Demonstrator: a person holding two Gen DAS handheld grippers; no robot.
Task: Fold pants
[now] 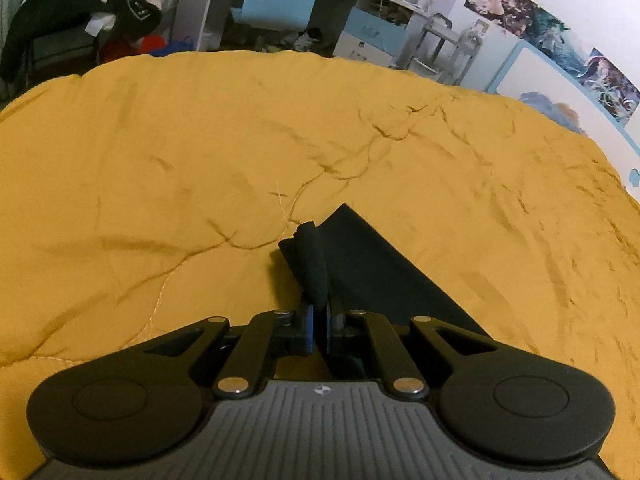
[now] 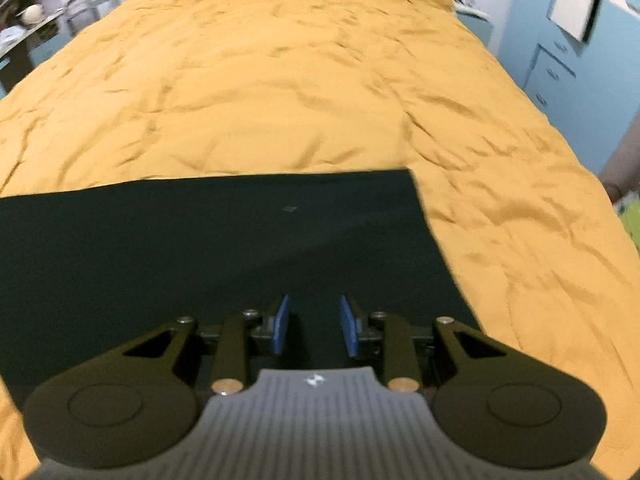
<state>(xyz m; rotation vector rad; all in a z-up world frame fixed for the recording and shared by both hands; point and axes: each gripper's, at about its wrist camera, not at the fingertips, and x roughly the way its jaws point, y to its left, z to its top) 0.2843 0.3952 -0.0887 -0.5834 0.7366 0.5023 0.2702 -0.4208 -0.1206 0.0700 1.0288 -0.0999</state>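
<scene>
The left gripper (image 1: 319, 322) pinches a bunched corner of the dark pants (image 1: 376, 268) at lower center, over the yellow bedspread (image 1: 200, 140). The right gripper (image 2: 313, 326) hovers wide above the flat cloth. Mid-fold, likely; next, the right needs an edge to grasp.

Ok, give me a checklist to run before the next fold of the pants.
1. Left gripper shut on the pants: ok, dark cloth is bunched between the pads.
2. Right gripper holding cloth: not ok, jaws open above the pants.
3. Pants flat under the right gripper: ok.
4. Far edge straight: ok.
5. Yellow blanket free of obstacles ahead: ok.
6. Whole garment aligned: cannot tell.
</scene>
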